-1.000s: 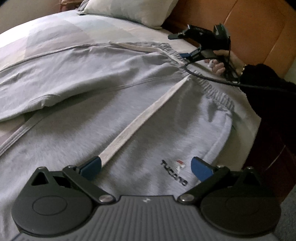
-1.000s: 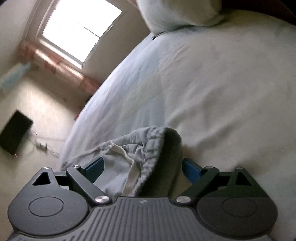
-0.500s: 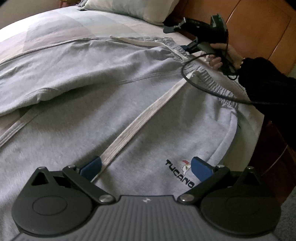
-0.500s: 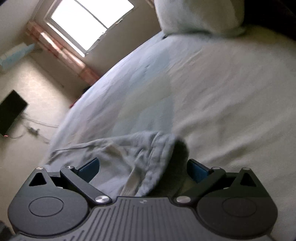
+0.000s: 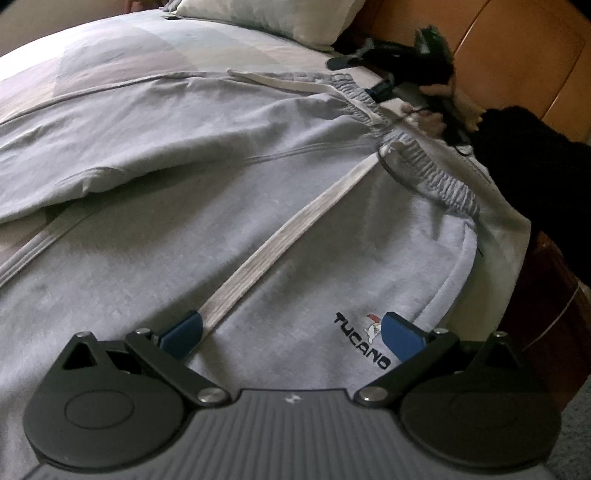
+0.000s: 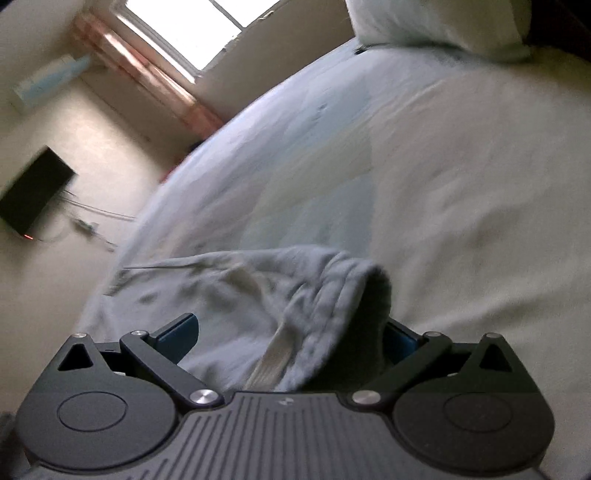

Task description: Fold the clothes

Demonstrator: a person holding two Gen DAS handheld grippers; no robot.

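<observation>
Grey sweatpants [image 5: 229, 206] with a white side stripe [image 5: 280, 243] and a small logo [image 5: 364, 341] lie spread on the bed. My left gripper [image 5: 291, 336] is open low over one leg, with the stripe beside its left pad. My right gripper [image 5: 356, 75], blurred and held by a hand, is at the gathered waistband [image 5: 436, 177]. In the right wrist view the right gripper [image 6: 288, 334] stands wide open. The waistband's folded end [image 6: 325, 295] and a white drawstring [image 6: 275, 354] lie between the pads, which do not press on them. The fabric partly hides the right pad.
A pale sheet [image 6: 424, 166] covers the bed, with a pillow [image 5: 266, 18] at its head. A wooden headboard [image 5: 517, 48] and bed frame [image 5: 550, 295] run along the right. A dark sleeve [image 5: 535, 166] reaches in. A window [image 6: 195, 29] and a dark screen [image 6: 33, 199] are beyond.
The right gripper has rolled and shifted a little at the waistband, whose end now rises higher between its jaws. The left gripper and the pants under it have stayed put.
</observation>
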